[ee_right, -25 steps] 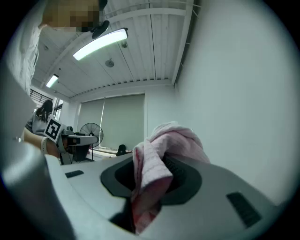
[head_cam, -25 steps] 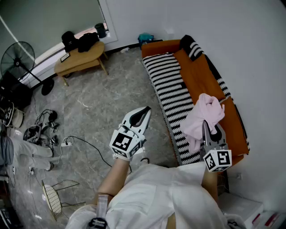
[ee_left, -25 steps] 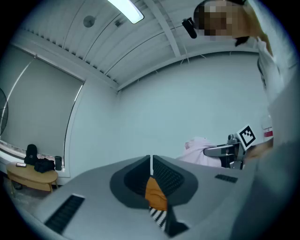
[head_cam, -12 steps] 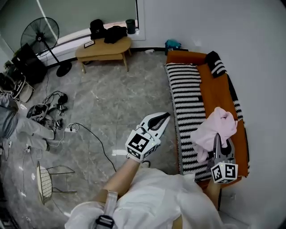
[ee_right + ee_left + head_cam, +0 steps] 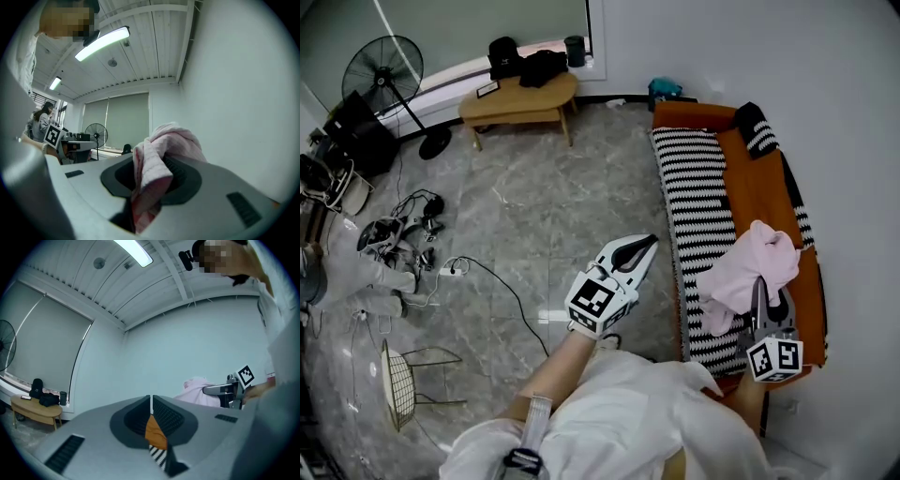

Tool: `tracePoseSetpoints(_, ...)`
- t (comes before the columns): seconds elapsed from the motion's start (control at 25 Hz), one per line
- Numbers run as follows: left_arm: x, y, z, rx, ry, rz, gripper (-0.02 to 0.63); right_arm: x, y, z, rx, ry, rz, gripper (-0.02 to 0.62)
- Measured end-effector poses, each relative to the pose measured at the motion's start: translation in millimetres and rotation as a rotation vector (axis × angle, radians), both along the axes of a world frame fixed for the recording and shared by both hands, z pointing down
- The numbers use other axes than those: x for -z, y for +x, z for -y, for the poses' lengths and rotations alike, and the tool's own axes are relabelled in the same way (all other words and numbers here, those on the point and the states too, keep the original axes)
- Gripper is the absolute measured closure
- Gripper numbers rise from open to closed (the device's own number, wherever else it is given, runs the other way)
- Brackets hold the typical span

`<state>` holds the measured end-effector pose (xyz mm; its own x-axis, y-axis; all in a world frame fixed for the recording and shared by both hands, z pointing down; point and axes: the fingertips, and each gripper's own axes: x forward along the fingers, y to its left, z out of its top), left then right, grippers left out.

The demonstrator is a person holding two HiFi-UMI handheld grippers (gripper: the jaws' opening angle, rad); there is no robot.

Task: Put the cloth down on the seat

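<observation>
A pink cloth (image 5: pixel 744 270) hangs bunched from my right gripper (image 5: pixel 766 292), which is shut on it above the orange sofa's seat (image 5: pixel 766 197). In the right gripper view the pink cloth (image 5: pixel 157 164) fills the gap between the jaws and droops down. A black-and-white striped cover (image 5: pixel 701 220) lies over the seat's front half. My left gripper (image 5: pixel 634 251) is held over the floor left of the sofa, jaws closed together with nothing between them. The left gripper view shows the cloth (image 5: pixel 194 391) and the right gripper (image 5: pixel 224 390) off to the right.
A wooden side table (image 5: pixel 517 101) with dark items stands at the back, with a floor fan (image 5: pixel 384 80) to its left. Cables and gear (image 5: pixel 398 242) lie on the grey floor at left. A wire stool (image 5: pixel 401 384) stands near my feet. A white wall runs behind the sofa.
The view has swung from one second ago, so the sofa sits further right. In the last half second the cloth and right gripper have barely shifted over the seat. The left gripper holds still.
</observation>
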<state>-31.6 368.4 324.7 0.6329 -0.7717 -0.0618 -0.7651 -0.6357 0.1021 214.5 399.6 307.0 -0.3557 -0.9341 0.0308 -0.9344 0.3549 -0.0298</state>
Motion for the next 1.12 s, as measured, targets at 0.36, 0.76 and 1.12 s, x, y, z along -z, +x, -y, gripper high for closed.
tracePoseSetpoints(0.36, -3, -17, 14, -0.023, -0.006, 0.000, 0.577, -2, -22, 10, -0.002, -0.015, 0.013, 0.474)
tracePoseSetpoints(0.76, -3, -50, 30, -0.069, 0.013, -0.018, 0.577, -4, -55, 21, -0.049, 0.000, 0.011, 0.474)
tracePoseSetpoints(1.12, -14, -45, 58, -0.081, -0.001, -0.007, 0.577, -7, -60, 51, -0.028, -0.022, 0.022, 0.474)
